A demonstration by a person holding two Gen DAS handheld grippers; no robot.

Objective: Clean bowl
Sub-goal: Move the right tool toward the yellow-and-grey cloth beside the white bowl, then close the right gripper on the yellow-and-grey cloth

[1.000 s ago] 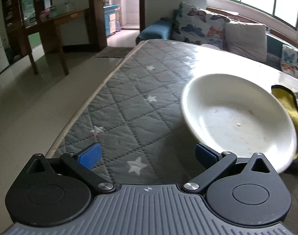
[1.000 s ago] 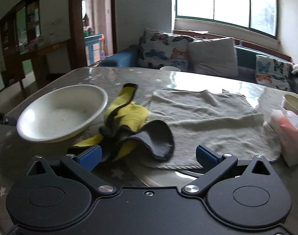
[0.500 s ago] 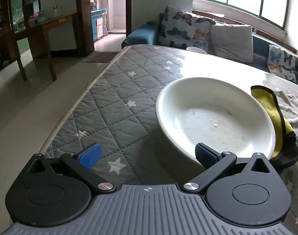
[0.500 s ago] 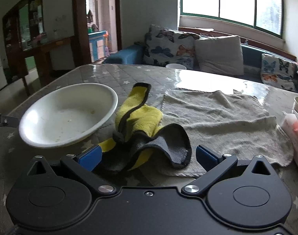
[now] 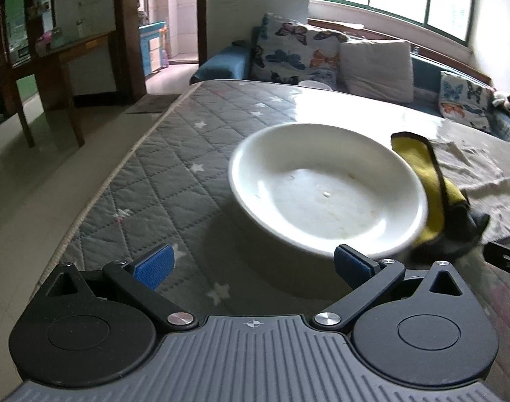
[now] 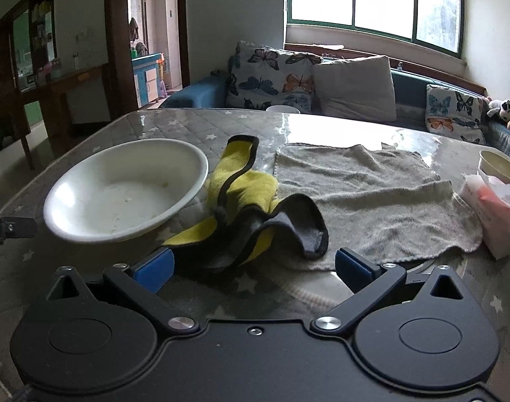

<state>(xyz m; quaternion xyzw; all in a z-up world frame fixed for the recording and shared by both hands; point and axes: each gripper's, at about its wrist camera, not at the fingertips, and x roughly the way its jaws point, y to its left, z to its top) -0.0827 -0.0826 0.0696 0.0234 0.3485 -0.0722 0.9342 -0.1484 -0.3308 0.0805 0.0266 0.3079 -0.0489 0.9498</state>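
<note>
Seemingly glass-topped quilted table (image 5: 161,174), sofa (image 6: 322,83) behind.

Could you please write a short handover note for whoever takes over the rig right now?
Left gripper: open, empty, low at the near rim of the white bowl.
Right gripper: open, empty, just in front of the yellow-and-grey cloth.
The bowl stands upright on the table, crumbs and smears inside. The cloth lies crumpled beside it, partly on the grey towel.
Done: both grippers lined up.
Left: grip the bowl and the cloth, then wipe the inside clean.
</note>
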